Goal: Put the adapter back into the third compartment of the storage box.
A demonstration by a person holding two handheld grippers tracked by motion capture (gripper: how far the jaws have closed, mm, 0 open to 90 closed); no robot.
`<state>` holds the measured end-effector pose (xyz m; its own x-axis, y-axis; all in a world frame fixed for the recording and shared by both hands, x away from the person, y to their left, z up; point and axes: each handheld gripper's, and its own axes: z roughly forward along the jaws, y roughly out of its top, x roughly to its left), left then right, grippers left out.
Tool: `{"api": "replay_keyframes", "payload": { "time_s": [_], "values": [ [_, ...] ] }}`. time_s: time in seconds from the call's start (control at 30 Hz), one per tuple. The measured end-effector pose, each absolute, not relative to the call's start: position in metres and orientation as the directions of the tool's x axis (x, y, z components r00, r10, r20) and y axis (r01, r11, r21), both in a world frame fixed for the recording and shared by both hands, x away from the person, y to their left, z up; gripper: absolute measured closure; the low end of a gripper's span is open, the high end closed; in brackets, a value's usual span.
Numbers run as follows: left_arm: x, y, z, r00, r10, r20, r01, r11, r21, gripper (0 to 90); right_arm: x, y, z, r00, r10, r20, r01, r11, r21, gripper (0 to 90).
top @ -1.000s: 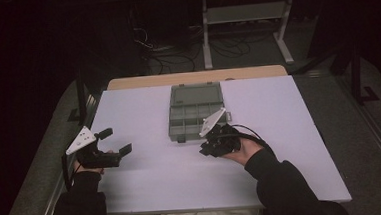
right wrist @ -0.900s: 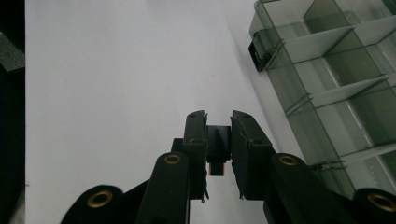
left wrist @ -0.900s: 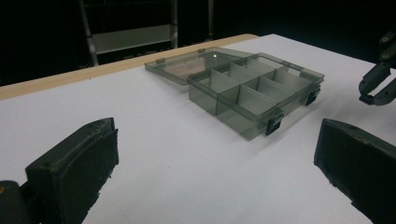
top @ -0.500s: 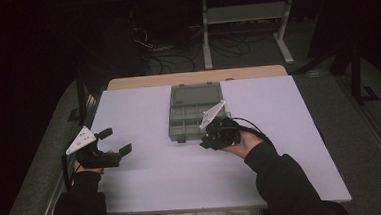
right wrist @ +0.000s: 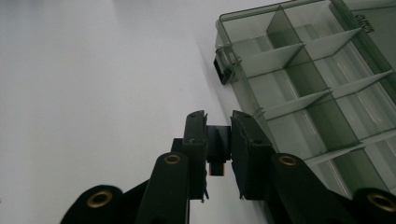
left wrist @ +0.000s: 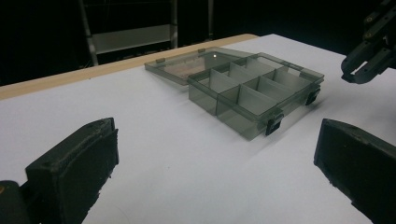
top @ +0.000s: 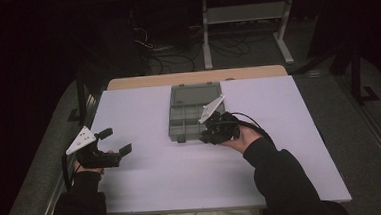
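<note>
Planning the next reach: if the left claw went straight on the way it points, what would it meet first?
Probably the open grey compartment box: between the left claw's open jaws lies bare white table, then the box's near corner with its latch. Depth is hard to judge, so it might pass just beside it.

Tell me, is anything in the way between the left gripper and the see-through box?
No, nothing visible is. In the left gripper view, only bare white table lies between the open left gripper and the compartment box. The right gripper is at the box's near right corner, off to the side, shut on a black latch.
</note>
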<state>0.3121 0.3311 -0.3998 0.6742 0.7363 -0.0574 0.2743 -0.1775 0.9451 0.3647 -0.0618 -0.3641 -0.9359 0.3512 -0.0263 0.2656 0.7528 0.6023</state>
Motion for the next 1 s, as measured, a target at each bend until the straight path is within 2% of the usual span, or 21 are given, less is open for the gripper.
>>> {"api": "replay_keyframes", "payload": {
  "time_s": [1.0],
  "values": [
    [0.312, 0.331, -0.400, 0.674, 0.736, -0.058, 0.275, -0.178, 0.945, 0.0, 0.405, -0.077, -0.361, -0.892, 0.450, -0.031, 0.337, 0.710, 0.618, 75.0]
  ]
}}
